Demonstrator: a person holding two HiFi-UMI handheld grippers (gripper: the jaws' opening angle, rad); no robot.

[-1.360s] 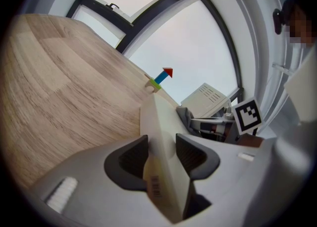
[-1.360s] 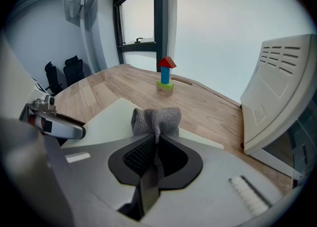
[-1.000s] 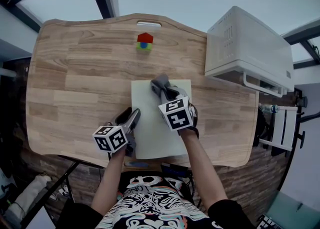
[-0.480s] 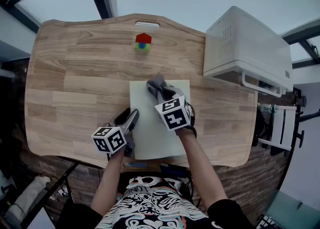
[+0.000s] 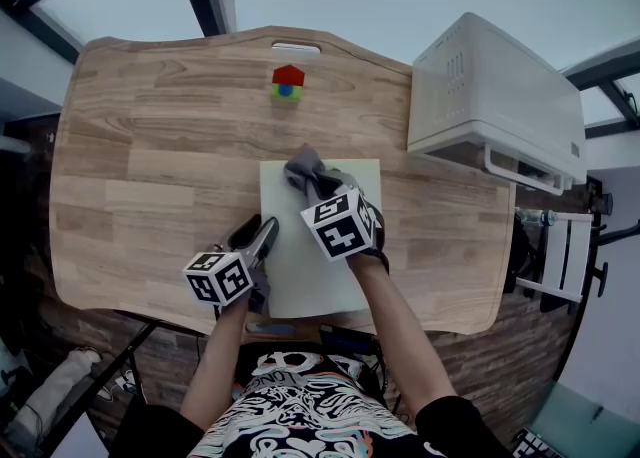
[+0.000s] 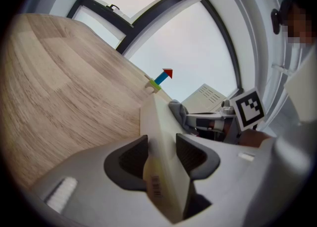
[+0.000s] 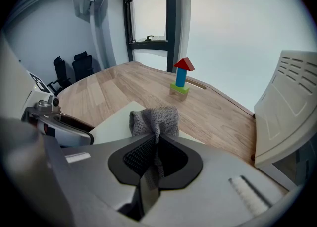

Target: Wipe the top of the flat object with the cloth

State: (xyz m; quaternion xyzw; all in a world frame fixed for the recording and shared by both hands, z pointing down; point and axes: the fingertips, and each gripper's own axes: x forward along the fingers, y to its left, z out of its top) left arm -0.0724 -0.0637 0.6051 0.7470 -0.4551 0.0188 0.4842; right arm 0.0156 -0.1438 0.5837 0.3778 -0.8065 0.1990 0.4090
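Observation:
A flat cream board [image 5: 305,281] lies on the wooden table [image 5: 150,146] in front of me. My left gripper [image 5: 264,233] is shut on the board's left edge; in the left gripper view the board [image 6: 161,132] stands edge-on between the pads of that gripper [image 6: 162,154]. My right gripper [image 5: 318,183] is shut on a grey cloth [image 5: 303,166], which rests on the far part of the board. In the right gripper view the cloth [image 7: 154,118] bunches out of the gripper [image 7: 154,157] onto the board [image 7: 116,119].
A small block tower, red roof on blue and green [image 5: 287,83], stands near the table's far edge. A white appliance [image 5: 495,96] fills the table's right side. The table's slot handle [image 5: 297,48] is at the far edge. Office chairs [image 7: 74,67] show beyond the table.
My right gripper has slid the cloth a little to the left across the far part of the board. The left gripper has stayed on the board's edge.

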